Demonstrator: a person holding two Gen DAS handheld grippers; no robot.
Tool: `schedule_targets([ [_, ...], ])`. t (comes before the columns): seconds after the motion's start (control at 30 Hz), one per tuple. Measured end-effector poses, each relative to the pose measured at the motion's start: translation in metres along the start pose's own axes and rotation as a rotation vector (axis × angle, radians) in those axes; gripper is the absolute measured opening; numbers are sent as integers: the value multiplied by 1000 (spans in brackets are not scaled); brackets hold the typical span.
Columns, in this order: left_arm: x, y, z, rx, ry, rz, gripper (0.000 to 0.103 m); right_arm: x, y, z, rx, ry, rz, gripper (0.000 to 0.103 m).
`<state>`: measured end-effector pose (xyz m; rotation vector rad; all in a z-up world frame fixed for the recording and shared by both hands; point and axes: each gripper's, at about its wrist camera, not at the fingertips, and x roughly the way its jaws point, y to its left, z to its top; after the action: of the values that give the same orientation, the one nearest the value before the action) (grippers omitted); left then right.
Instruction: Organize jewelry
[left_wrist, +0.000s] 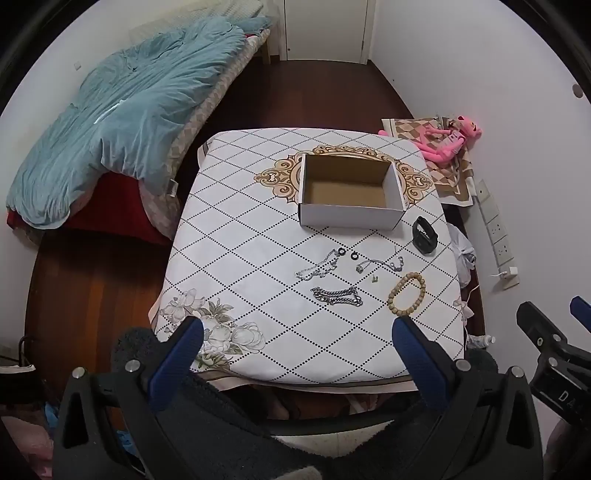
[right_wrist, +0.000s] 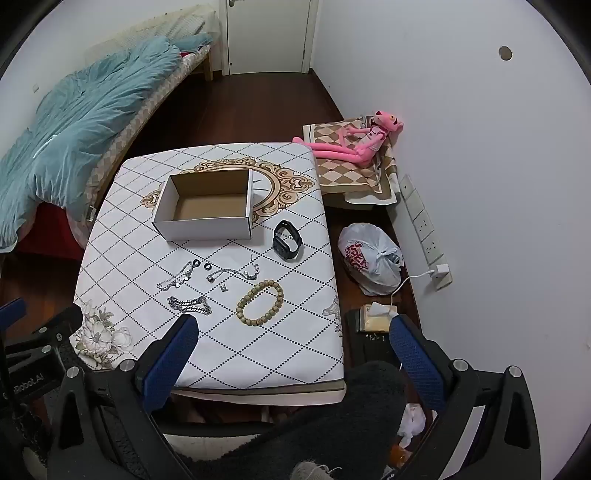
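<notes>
Bedroom worktop (left_wrist: 258, 229): both grippers (left_wrist: 297, 330) (right_wrist: 293, 328) gaping, empty; come straight down on beads (right_wrist: 260, 302), lift into box (right_wrist: 207, 206).

The cardboard box (left_wrist: 349, 192) is matt white outside and raw brown inside. Just in front of it lie shiny metal chains (left_wrist: 337, 296), a wooden bead bracelet (left_wrist: 406, 298) and a black watch (left_wrist: 424, 235) with a glossy face, on smooth printed tablecloth (left_wrist: 258, 258).
</notes>
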<state>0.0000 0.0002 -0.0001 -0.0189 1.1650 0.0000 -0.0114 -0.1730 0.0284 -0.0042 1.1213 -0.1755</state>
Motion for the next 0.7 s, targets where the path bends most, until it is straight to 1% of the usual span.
schedule_targets([
  [0.33, -1, -3, 2, 6, -4, 12, 103, 3, 1, 1, -7, 13, -6, 103],
  [0.7, -5, -6, 4, 3, -9, 8, 103, 3, 2, 0, -6, 12, -7, 103],
])
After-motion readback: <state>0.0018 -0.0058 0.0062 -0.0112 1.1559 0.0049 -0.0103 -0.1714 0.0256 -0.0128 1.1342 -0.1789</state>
